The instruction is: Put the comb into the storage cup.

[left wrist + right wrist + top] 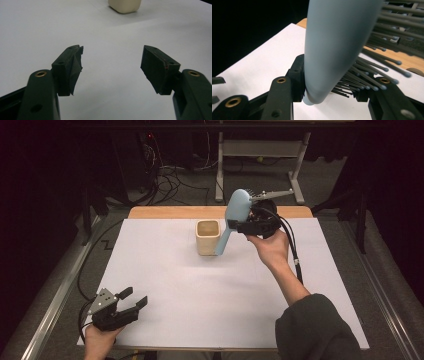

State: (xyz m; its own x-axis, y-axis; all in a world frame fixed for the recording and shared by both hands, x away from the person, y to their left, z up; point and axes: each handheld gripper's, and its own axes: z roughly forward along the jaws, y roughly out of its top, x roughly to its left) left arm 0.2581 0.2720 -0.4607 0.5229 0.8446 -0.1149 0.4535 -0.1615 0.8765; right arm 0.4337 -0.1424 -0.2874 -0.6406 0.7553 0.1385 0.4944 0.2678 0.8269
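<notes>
A light blue hairbrush is clamped in the right hand-held gripper, up above the far side of the worktop, roughly at 1 o'clock from the worktop's middle in the high view. The brush is held tilted, head up and handle slanting down toward 7 o'clock, with the handle end seen just beside the right edge of a cream cup; whether the two touch can't be told. In the right gripper view the brush is seen pinched at its neck, one pad pressed on the smooth back and the other buried in the bristles, which are pointed off toward 3 o'clock.

The cup is stood upright on the white sheet, its mouth open, at about 12 o'clock from the worktop's middle. Its base is also caught at the top edge of the left gripper view.

The left hand-held gripper is parked down at 7 o'clock near the front corner of the sheet, well apart from the cup and brush. Its jaws are spread wide with nothing between them, just bare white sheet seen through the gap.
</notes>
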